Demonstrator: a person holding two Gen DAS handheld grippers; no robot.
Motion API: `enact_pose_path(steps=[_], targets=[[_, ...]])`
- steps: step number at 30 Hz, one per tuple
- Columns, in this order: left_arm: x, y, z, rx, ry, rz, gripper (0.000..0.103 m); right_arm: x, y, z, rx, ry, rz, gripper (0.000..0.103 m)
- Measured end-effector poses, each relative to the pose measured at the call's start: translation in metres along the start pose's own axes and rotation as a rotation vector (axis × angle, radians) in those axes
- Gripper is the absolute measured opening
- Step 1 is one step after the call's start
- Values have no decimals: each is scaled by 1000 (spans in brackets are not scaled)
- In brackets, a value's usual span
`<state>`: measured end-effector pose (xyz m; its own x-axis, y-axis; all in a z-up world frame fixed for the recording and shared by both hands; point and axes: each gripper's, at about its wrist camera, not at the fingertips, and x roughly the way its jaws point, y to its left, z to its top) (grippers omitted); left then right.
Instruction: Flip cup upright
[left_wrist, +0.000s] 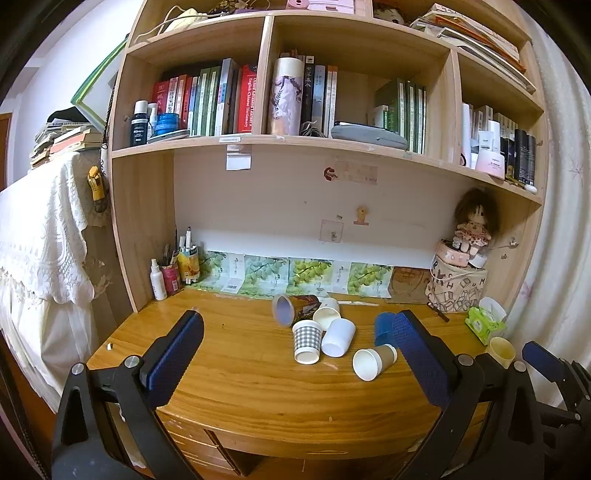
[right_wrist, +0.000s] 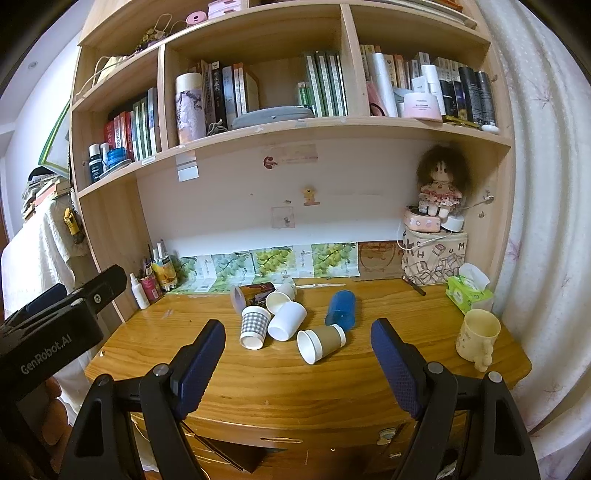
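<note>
Several cups lie tipped in a cluster on the wooden desk (right_wrist: 258, 373): a grey checked cup (right_wrist: 253, 326), a white cup (right_wrist: 286, 320), a brown-sleeved paper cup (right_wrist: 320, 342) with its mouth toward me, a blue cup (right_wrist: 341, 308) and a printed cup (right_wrist: 255, 293) at the back. They also show in the left wrist view, with the checked cup (left_wrist: 307, 340) and brown cup (left_wrist: 373, 361). My left gripper (left_wrist: 295, 349) is open and empty, short of the cluster. My right gripper (right_wrist: 297, 350) is open and empty, just before the brown cup.
A cream mug (right_wrist: 476, 338) stands upright at the desk's right edge beside a green tissue pack (right_wrist: 467, 291). A printed bag (right_wrist: 434, 260) with a doll sits back right. Pen holders and a spray bottle (right_wrist: 138, 291) stand back left. Shelves hang overhead.
</note>
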<state>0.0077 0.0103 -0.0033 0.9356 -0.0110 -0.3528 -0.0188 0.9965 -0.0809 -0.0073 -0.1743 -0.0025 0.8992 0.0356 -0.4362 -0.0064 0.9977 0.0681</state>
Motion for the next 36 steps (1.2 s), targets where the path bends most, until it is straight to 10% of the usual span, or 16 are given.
enact_pose_path(steps=[36], targets=[[26, 70, -3, 24, 93, -111, 103, 15, 78, -21, 74, 94, -69, 82]])
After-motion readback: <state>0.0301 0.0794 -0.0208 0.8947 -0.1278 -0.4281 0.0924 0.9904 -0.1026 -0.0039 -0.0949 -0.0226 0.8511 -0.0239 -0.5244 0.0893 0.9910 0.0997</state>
